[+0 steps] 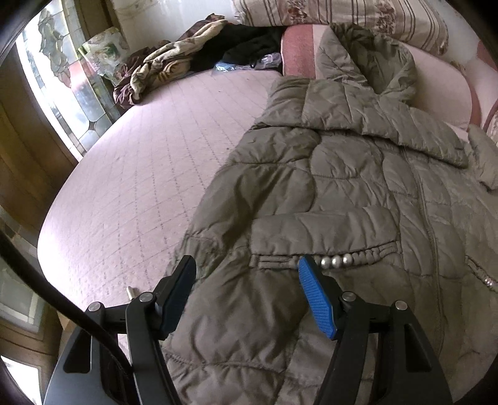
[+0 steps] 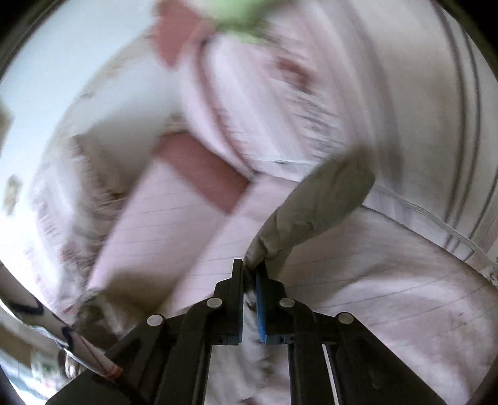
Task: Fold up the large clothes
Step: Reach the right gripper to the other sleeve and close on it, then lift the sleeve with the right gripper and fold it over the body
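An olive-grey quilted puffer jacket (image 1: 358,187) lies spread on the pink quilted bed (image 1: 140,187), hood toward the pillows, its left sleeve folded across the front. My left gripper (image 1: 247,268) is open, its fingers straddling the sleeve cuff near a row of silver beads (image 1: 336,261), just above the fabric. My right gripper (image 2: 250,271) is shut on the end of the jacket's other sleeve (image 2: 314,205) and holds it lifted over the bed. The right wrist view is blurred by motion.
A crumpled patterned blanket (image 1: 162,65) and dark clothes (image 1: 246,43) lie at the far side of the bed. Striped floral pillows (image 1: 342,15) and a pink-and-white cushion (image 1: 298,46) sit at the head. A stained-glass window (image 1: 62,78) is to the left.
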`<action>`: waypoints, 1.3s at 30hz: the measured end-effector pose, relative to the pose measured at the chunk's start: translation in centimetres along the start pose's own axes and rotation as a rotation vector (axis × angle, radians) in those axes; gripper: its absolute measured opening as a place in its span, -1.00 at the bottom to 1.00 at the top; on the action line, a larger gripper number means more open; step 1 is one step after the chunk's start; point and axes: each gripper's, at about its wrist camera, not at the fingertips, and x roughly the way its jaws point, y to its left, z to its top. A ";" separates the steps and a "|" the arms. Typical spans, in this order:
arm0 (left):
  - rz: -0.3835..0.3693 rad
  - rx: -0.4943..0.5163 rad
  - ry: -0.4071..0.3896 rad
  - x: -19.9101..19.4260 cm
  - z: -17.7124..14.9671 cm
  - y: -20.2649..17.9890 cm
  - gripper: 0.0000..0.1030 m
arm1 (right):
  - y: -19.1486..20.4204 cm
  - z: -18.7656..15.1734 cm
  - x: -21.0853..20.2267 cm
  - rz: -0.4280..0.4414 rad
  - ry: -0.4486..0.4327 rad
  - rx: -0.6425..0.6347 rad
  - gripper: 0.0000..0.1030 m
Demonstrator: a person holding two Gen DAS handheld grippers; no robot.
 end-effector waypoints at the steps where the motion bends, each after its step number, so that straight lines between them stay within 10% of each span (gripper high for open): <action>1: -0.003 -0.006 -0.010 -0.3 -0.1 0.5 0.31 | 2.5 -0.4 -0.9 0.041 0.000 -0.037 -0.85; 13: 0.007 -0.079 -0.083 -2.4 -1.3 5.7 0.31 | 27.6 -19.2 -2.0 0.399 0.232 -0.467 -0.86; 23: -0.013 -0.136 -0.071 -1.1 -1.8 8.5 0.31 | 33.2 -40.5 10.5 0.221 0.491 -0.819 -0.78; 26: -0.012 -0.140 -0.074 -0.7 -1.9 8.9 0.31 | 32.7 -42.7 11.3 0.174 0.482 -0.878 -0.60; 29: -0.019 -0.151 -0.064 -0.3 -1.8 9.3 0.31 | 32.7 -42.3 9.1 0.254 0.514 -0.885 0.19; 33: -0.015 -0.164 -0.064 -0.1 -1.7 9.6 0.31 | 33.3 -39.9 6.0 0.316 0.432 -0.864 0.19; 39: -0.013 -0.160 -0.054 -0.2 -1.5 9.6 0.31 | 35.8 -39.2 11.9 0.156 0.420 -0.736 -0.21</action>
